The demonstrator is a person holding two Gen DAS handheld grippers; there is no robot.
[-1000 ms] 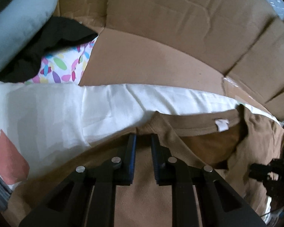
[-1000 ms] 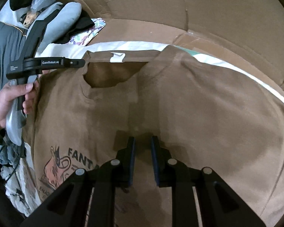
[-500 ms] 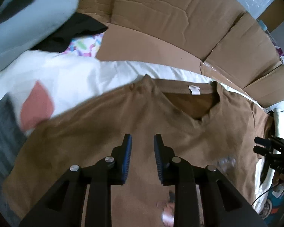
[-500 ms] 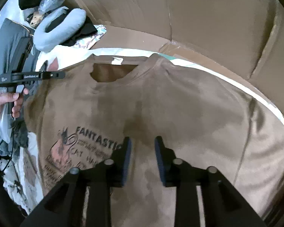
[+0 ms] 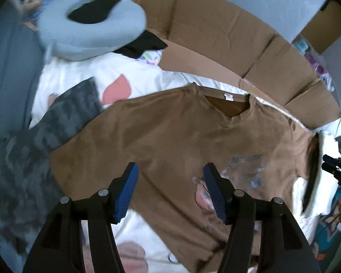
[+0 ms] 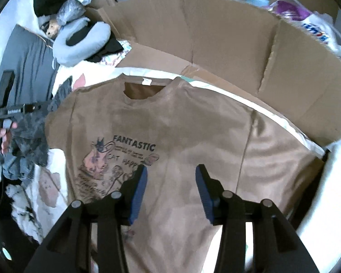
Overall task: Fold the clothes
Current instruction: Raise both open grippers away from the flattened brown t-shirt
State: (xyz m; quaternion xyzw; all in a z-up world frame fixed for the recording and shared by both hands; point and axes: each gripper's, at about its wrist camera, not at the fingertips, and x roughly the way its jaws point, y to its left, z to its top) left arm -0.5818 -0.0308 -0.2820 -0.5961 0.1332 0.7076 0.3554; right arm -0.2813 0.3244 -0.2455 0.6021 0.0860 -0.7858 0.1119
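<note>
Brown T-shirt (image 6: 193, 122) laid flat, print side up, on white sheet (image 5: 129, 72) w/ cardboard (image 6: 216, 34) behind. Left tool (image 5: 170, 190) and right tool (image 6: 170, 188) held above shirt, both spread wide, nothing gripped.

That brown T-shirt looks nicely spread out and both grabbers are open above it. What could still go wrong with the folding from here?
Three things, probably.

The brown T-shirt lies on a white sheet; a pinch could catch the sheet too.

A dark grey garment sits by one sleeve and could get dragged into a fold.

The opposite sleeve reaches the cardboard wall, leaving little room there.

Both the left gripper and the right gripper are open, holding nothing.
</note>
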